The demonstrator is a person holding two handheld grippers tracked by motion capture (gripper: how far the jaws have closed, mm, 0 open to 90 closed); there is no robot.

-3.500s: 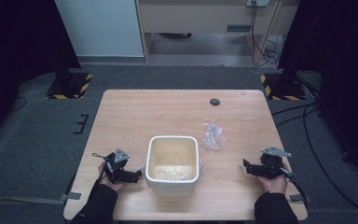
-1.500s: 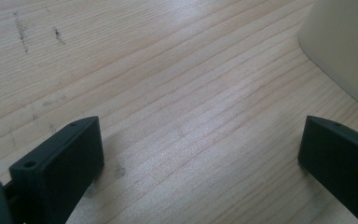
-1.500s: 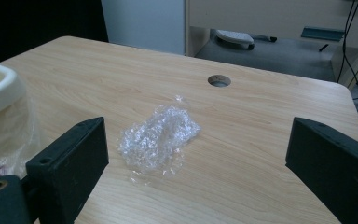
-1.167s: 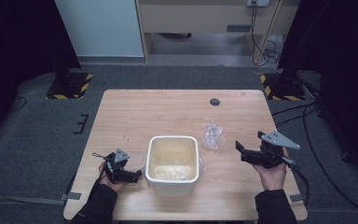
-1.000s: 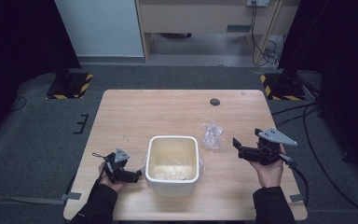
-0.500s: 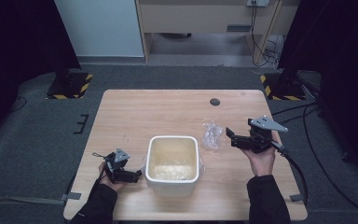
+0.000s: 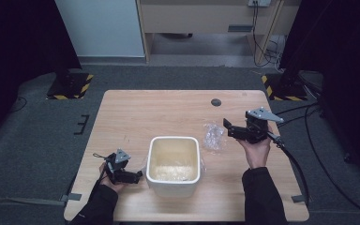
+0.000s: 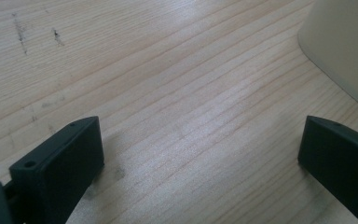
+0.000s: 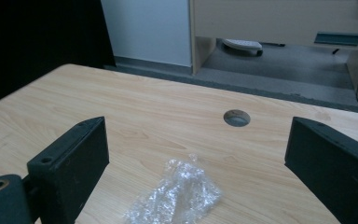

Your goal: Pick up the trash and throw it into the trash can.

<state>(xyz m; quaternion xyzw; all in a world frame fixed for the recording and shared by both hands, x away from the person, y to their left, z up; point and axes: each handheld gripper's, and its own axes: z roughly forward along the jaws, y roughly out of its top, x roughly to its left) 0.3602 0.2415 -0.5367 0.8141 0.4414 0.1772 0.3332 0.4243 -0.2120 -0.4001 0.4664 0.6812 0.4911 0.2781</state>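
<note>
A cream square tub (image 7: 173, 164) stands near the front middle of the wooden table (image 7: 159, 115). Just right of its far corner lies a crumpled clear plastic wrap (image 7: 213, 136) (image 9: 177, 193). My right gripper (image 7: 229, 130) (image 9: 196, 158) hovers open right beside the wrap, jaws wide apart and pointing left at it, with nothing between them. My left gripper (image 7: 138, 175) (image 8: 200, 158) rests open on the table to the left of the tub, whose cream wall (image 8: 345, 46) appears at the upper right of the left gripper view.
A round cable hole (image 7: 216, 102) (image 9: 237, 117) sits near the table's far edge. Behind the table are a white panel (image 7: 103, 28), a wooden desk (image 7: 211, 18), floor cables (image 7: 267, 47) and yellow-black striped stand bases (image 7: 68, 86).
My right gripper has lifted from the table's right front and moved forward and left, up to the plastic wrap. The left gripper has stayed put.
</note>
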